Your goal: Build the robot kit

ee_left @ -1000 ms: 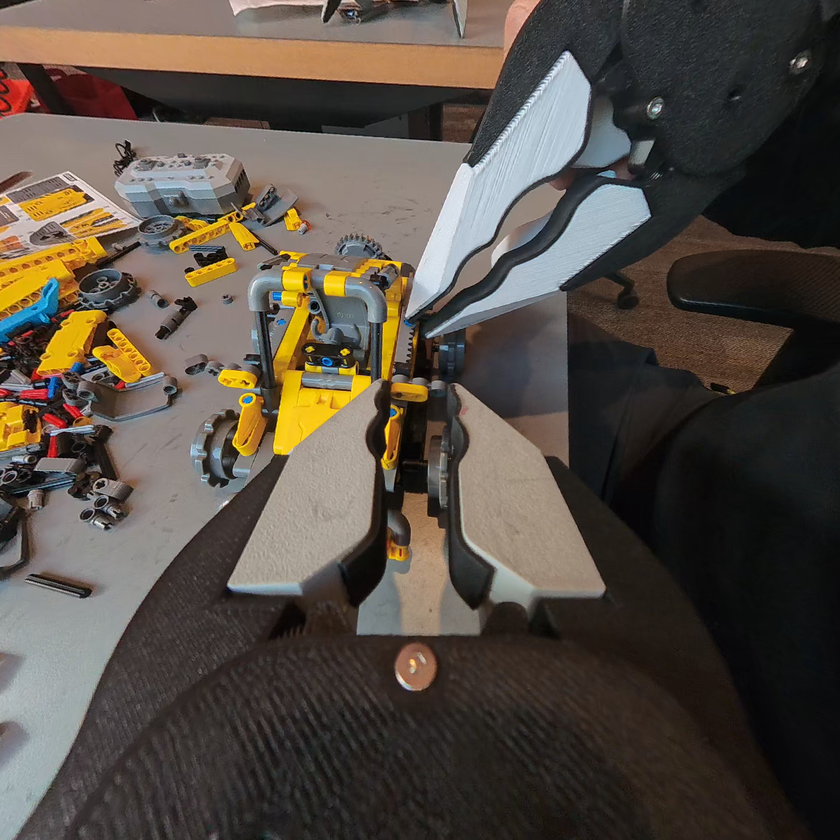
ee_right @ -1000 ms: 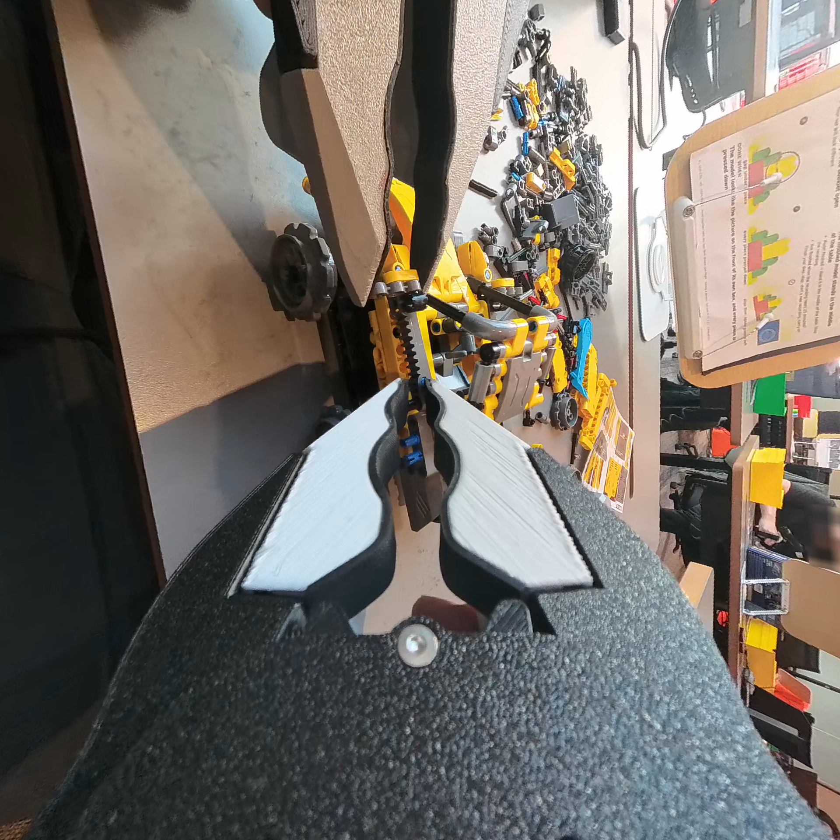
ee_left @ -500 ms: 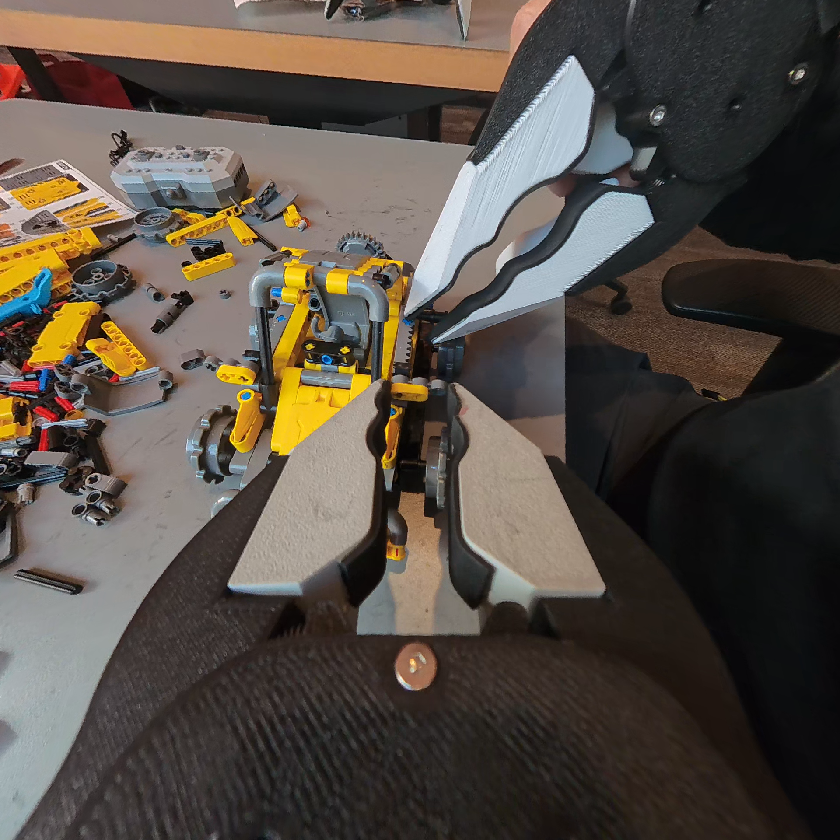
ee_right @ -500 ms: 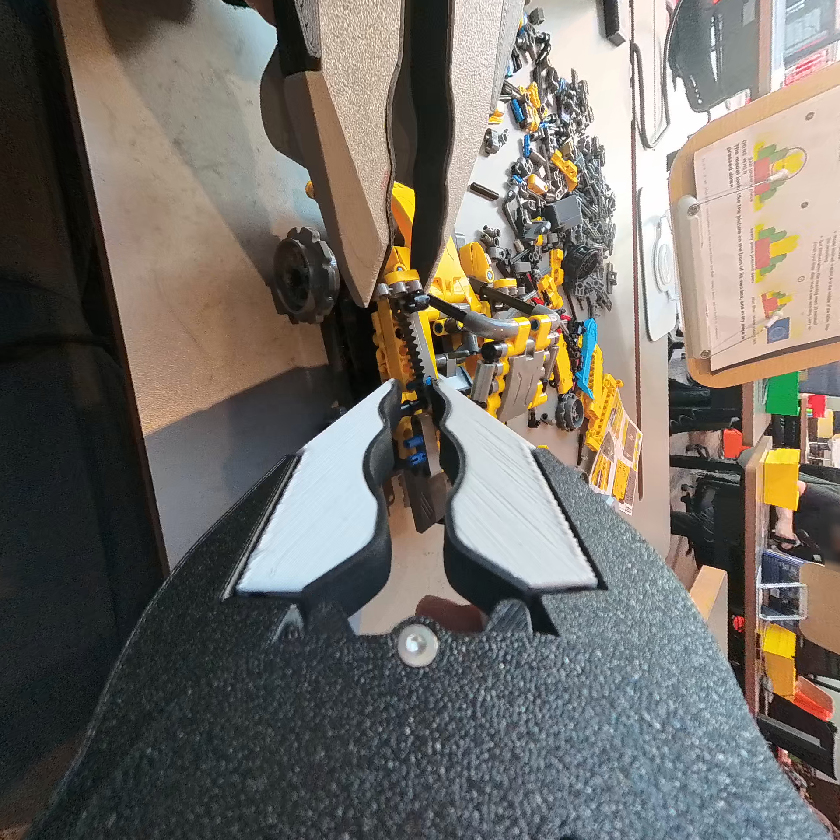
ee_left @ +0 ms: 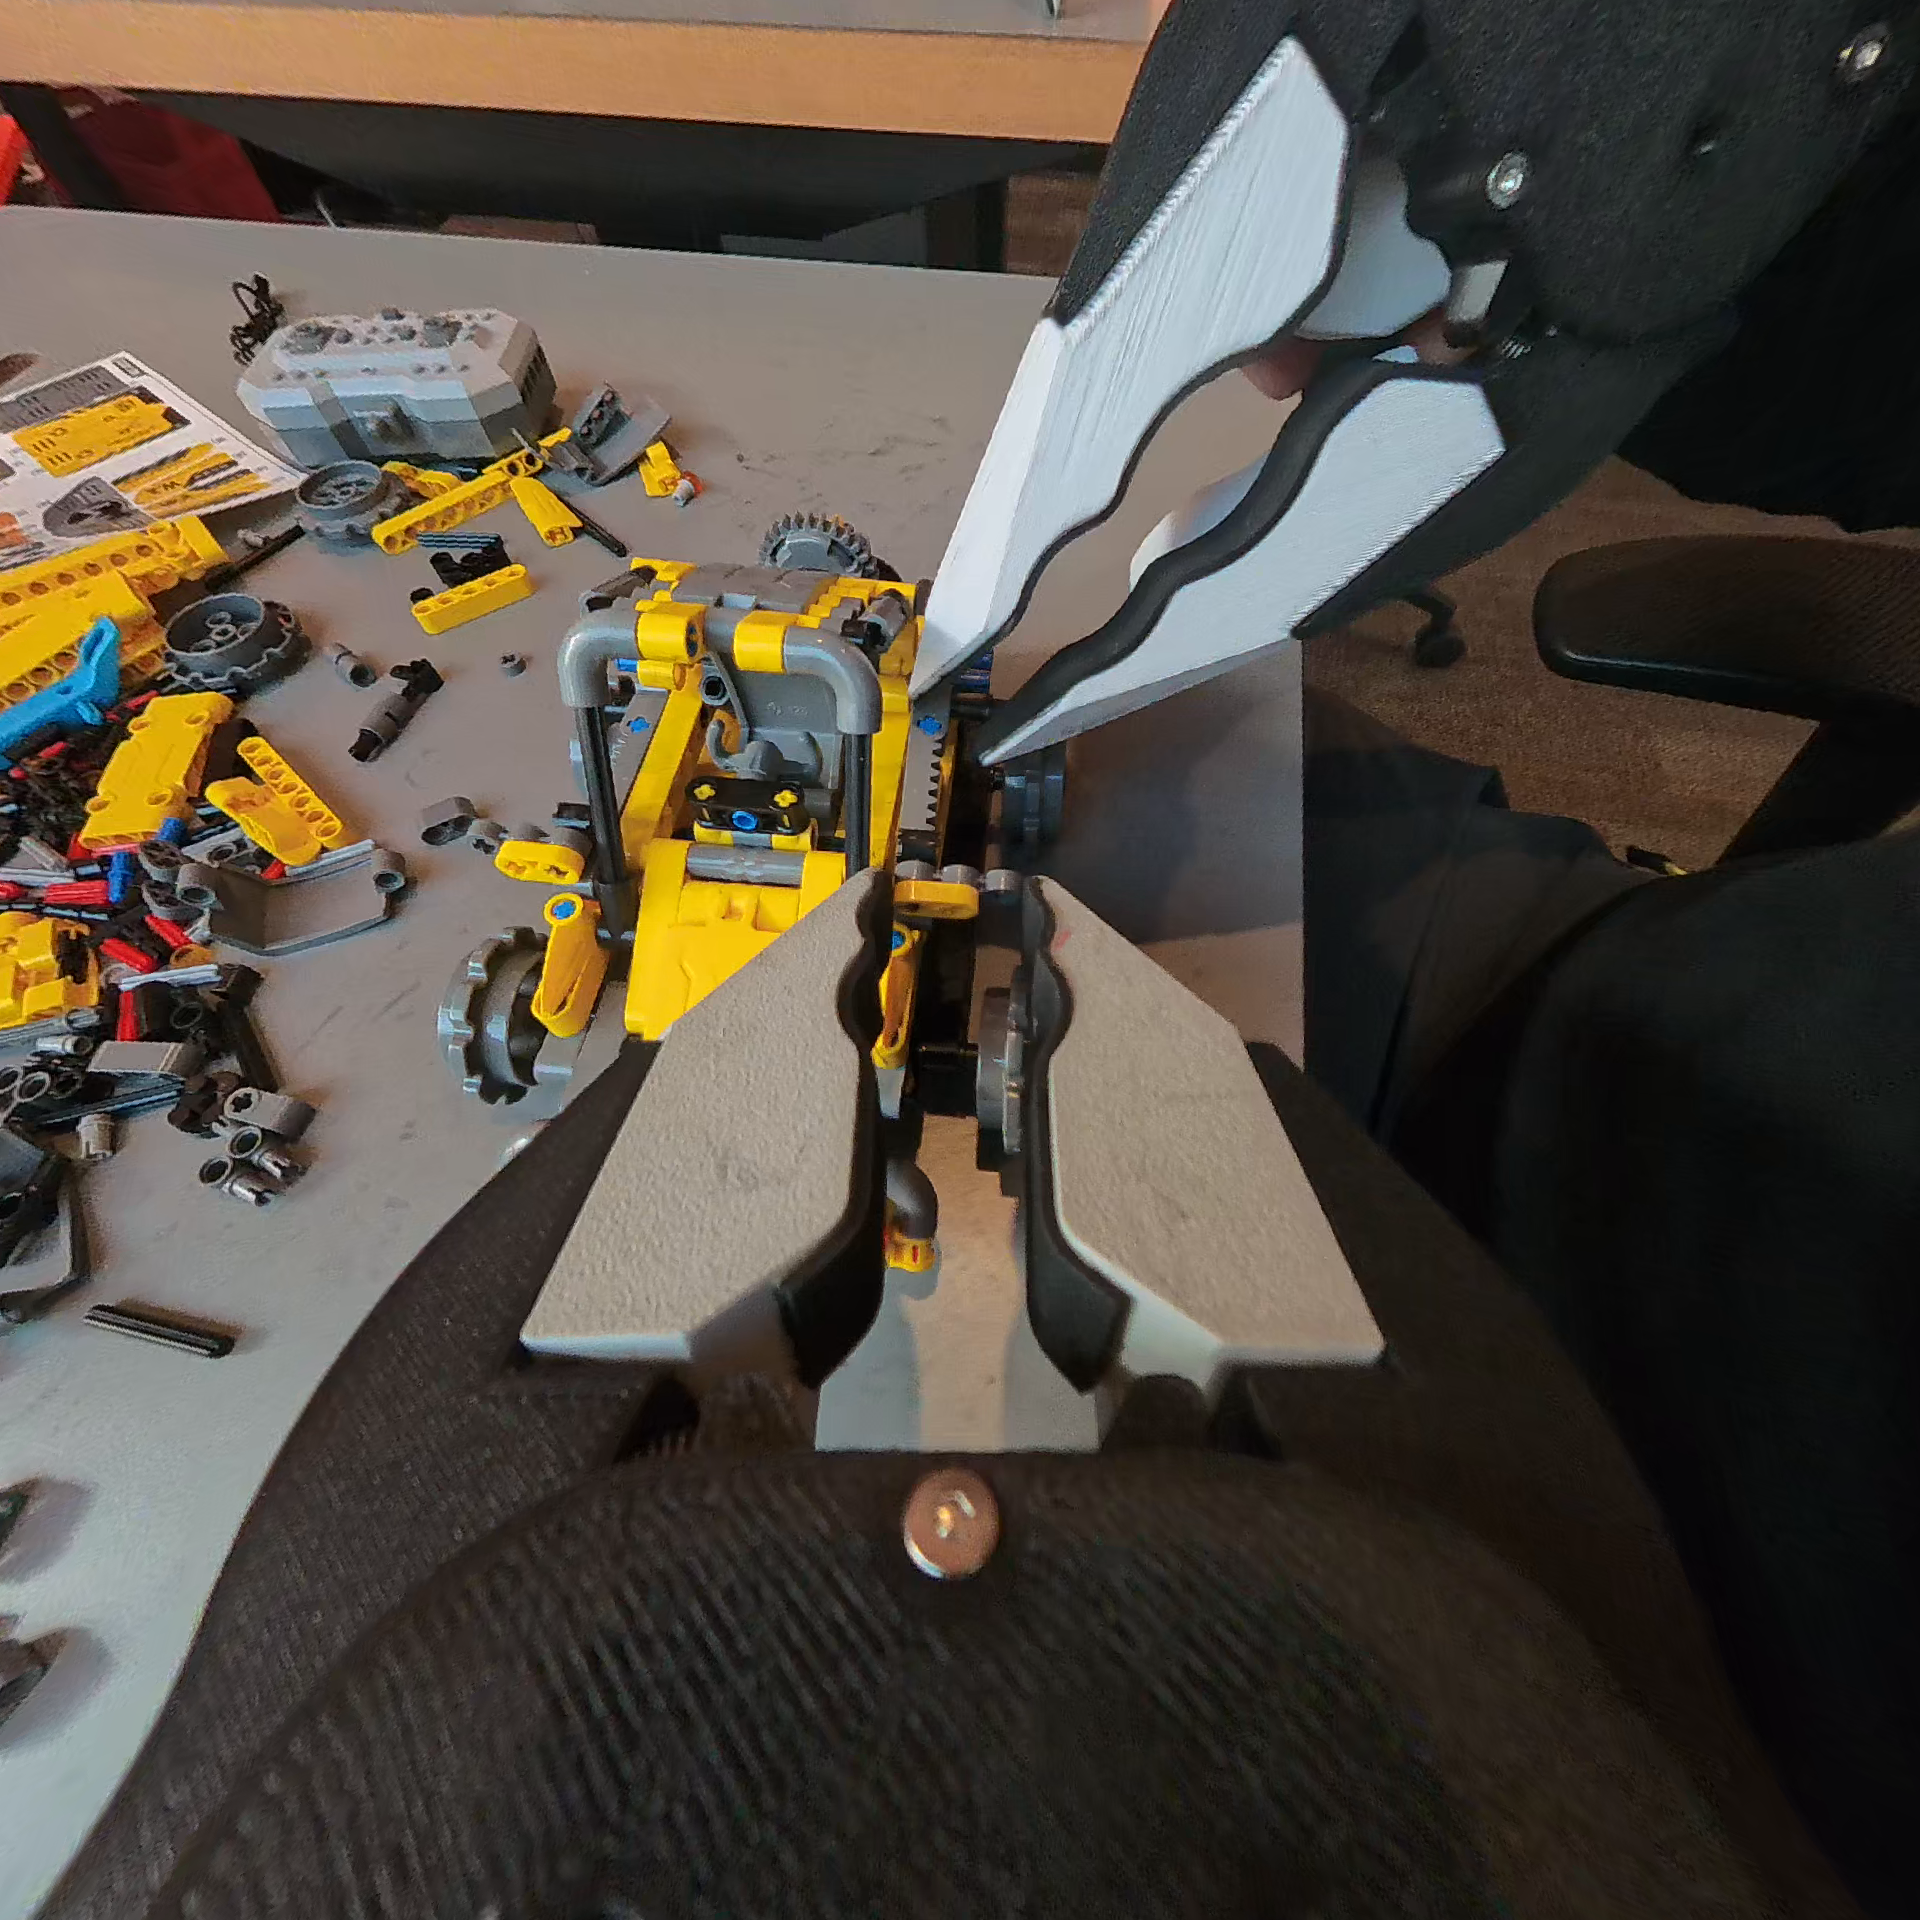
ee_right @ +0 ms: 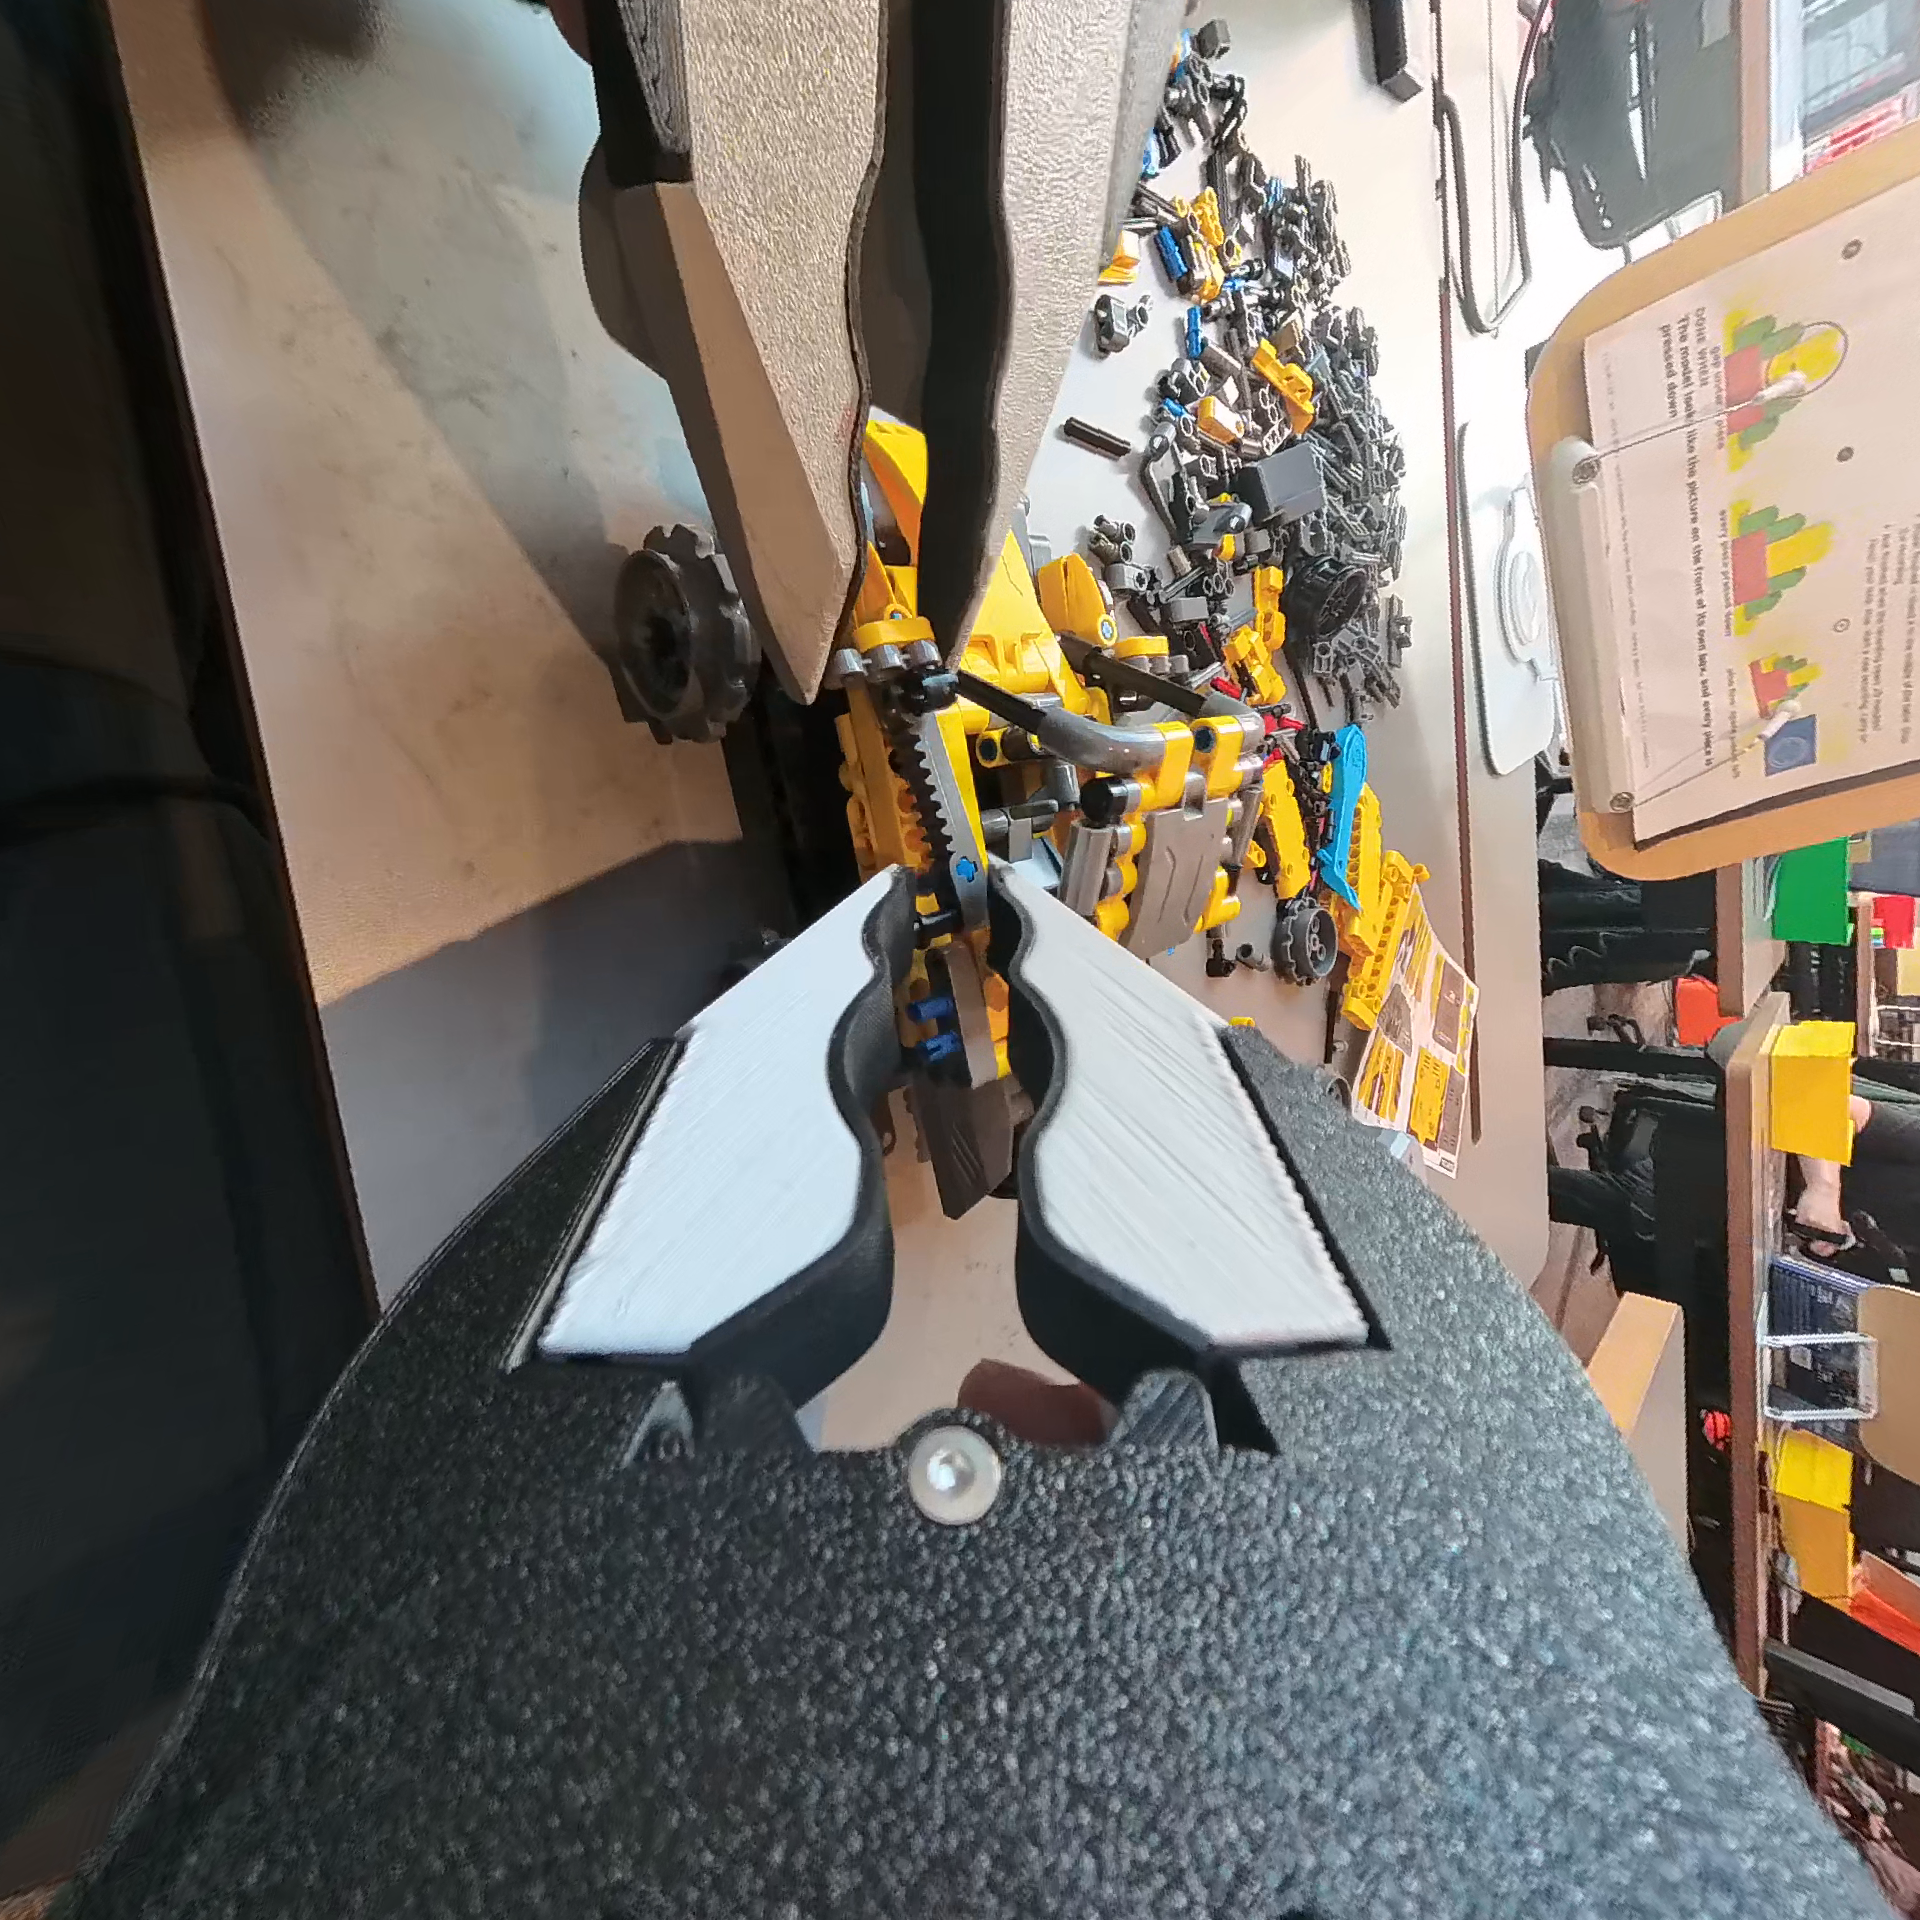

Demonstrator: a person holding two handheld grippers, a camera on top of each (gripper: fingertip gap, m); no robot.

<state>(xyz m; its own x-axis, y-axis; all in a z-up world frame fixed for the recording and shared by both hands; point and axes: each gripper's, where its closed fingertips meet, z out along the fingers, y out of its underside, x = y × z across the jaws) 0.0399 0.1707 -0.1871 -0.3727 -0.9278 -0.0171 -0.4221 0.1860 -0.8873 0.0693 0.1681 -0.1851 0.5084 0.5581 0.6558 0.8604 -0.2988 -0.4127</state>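
Note:
A yellow and grey brick-built vehicle model [ee_left: 727,914] stands on the grey table [ee_left: 831,343] near its right edge. My left gripper [ee_left: 956,904], with grey fingers, is shut on the model's near right side, by a yellow beam and a grey sprocket. My right gripper [ee_left: 951,722], with white fingers, comes in from the upper right. In the right wrist view my right gripper [ee_right: 951,894] is shut on the end of the model's grey toothed rack [ee_right: 940,790]. The model [ee_right: 1174,774] and the left gripper [ee_right: 883,681] show there too.
A pile of loose yellow, black and grey parts [ee_left: 135,831] lies left of the model, with a grey battery box [ee_left: 395,384] and an instruction leaflet [ee_left: 94,447] behind it. The table edge [ee_left: 1299,831] is close on the right, beside a person's dark-clothed legs [ee_left: 1558,1039] and a chair [ee_left: 1714,623]. My two grippers' fingertips are within a few centimetres of each other.
Almost nothing. Both grippers keep their hold on the model, and the views shift only slightly.

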